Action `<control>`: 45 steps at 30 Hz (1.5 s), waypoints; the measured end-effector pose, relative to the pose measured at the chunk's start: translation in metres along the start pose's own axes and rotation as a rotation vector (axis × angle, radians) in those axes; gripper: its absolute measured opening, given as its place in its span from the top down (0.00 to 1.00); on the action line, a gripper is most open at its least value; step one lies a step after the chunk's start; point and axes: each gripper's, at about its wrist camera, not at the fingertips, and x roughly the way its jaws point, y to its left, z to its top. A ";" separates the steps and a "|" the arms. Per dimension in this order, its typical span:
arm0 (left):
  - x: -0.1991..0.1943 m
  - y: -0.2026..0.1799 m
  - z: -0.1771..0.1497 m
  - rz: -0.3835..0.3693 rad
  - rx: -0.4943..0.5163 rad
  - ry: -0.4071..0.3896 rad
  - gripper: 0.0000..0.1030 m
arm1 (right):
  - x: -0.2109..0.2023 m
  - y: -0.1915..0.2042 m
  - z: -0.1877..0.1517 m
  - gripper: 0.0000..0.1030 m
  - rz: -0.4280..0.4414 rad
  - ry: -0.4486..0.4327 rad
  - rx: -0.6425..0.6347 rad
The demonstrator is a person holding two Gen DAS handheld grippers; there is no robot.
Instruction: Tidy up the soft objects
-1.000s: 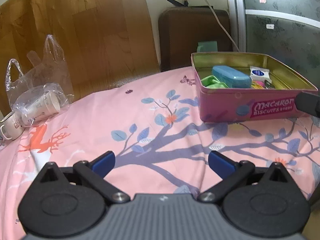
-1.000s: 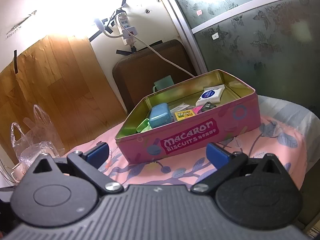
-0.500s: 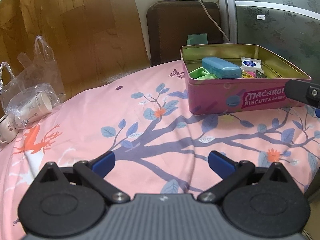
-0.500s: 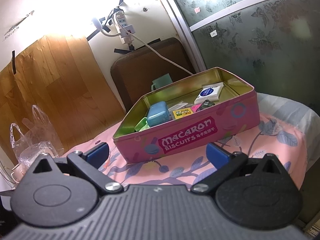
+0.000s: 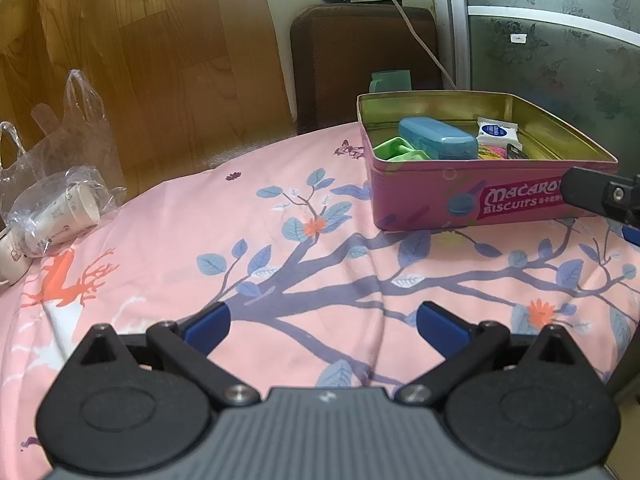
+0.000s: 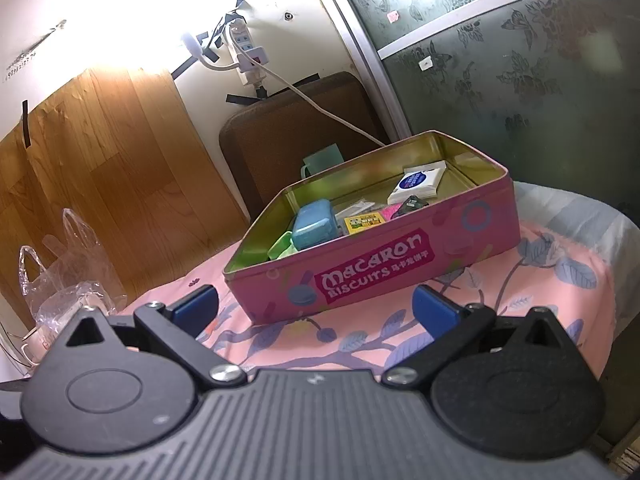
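A pink "Macaron Biscuits" tin (image 5: 460, 204) stands open on the pink flowered bed cover (image 5: 280, 264); it also shows in the right wrist view (image 6: 380, 264). Inside lie a blue case (image 5: 436, 142), green pieces (image 5: 394, 150), a white tissue pack (image 5: 498, 132) and small packets (image 6: 362, 222). My left gripper (image 5: 322, 322) is open and empty, low over the cover, left of and before the tin. My right gripper (image 6: 314, 302) is open and empty, close before the tin's front wall; one of its arms shows at the right edge of the left wrist view (image 5: 600, 196).
A clear plastic bag (image 5: 60, 184) with paper cups lies at the far left, a mug (image 5: 10, 252) beside it. A wood-pattern board (image 5: 140, 60), a brown headboard (image 5: 360, 60) and a teal cup (image 5: 390, 80) stand behind. A glass door (image 6: 520, 80) is at right.
The left gripper has drawn back and turned a little, so the tin sits farther off and lower right in its view. The right gripper has shifted slightly. Both stayed open.
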 end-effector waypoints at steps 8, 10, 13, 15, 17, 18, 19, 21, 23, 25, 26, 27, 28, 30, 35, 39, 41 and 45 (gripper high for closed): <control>-0.003 0.000 0.000 0.007 0.007 -0.013 0.00 | 0.000 0.000 -0.002 0.00 -0.001 0.000 0.001; -0.004 0.000 -0.001 0.005 0.007 -0.016 0.00 | 0.000 0.000 -0.002 0.00 -0.002 0.000 0.002; -0.006 -0.001 -0.001 0.006 0.007 -0.019 0.00 | 0.000 0.000 -0.002 0.00 -0.002 0.000 0.002; -0.006 0.000 -0.001 0.003 0.008 -0.018 0.00 | 0.000 0.000 -0.002 0.00 -0.002 0.000 0.001; -0.006 0.000 0.000 0.001 0.008 -0.017 0.00 | 0.000 0.000 -0.002 0.00 -0.002 0.000 0.001; -0.007 0.000 0.000 0.001 0.008 -0.017 0.00 | 0.000 0.001 -0.002 0.00 -0.003 0.000 0.002; -0.007 0.000 0.000 0.001 0.007 -0.017 0.00 | 0.000 0.000 -0.002 0.00 -0.003 -0.001 0.002; -0.008 0.001 0.001 0.000 0.003 -0.016 0.00 | 0.000 0.001 -0.002 0.00 -0.003 -0.001 0.002; -0.010 0.001 0.001 -0.003 0.001 -0.019 0.00 | -0.001 0.001 -0.002 0.00 -0.004 -0.001 0.003; -0.012 0.001 0.002 0.001 0.005 -0.023 0.00 | 0.000 0.001 -0.003 0.00 -0.003 -0.003 0.001; -0.012 0.000 0.003 0.003 0.007 -0.022 0.00 | 0.000 0.002 -0.004 0.00 -0.004 -0.005 0.000; -0.013 0.000 0.003 0.003 0.008 -0.022 0.00 | 0.000 0.002 -0.004 0.00 -0.004 -0.007 -0.001; -0.014 -0.001 0.003 0.000 0.008 -0.023 0.00 | -0.001 0.002 -0.004 0.00 -0.004 -0.011 -0.004; -0.014 -0.001 0.003 -0.001 0.009 -0.023 0.00 | -0.003 0.004 -0.005 0.00 -0.008 -0.022 -0.013; -0.015 0.000 0.004 -0.009 0.005 -0.020 0.00 | -0.007 0.006 -0.004 0.00 -0.008 -0.039 -0.032; -0.015 0.000 0.004 -0.011 0.003 -0.017 0.00 | -0.007 0.005 -0.004 0.00 -0.012 -0.037 -0.026; -0.015 0.000 0.004 -0.014 0.004 -0.016 0.00 | -0.007 0.006 -0.004 0.00 -0.013 -0.037 -0.025; -0.016 -0.002 0.003 -0.016 0.011 -0.016 0.00 | -0.007 0.007 -0.005 0.00 -0.014 -0.039 -0.028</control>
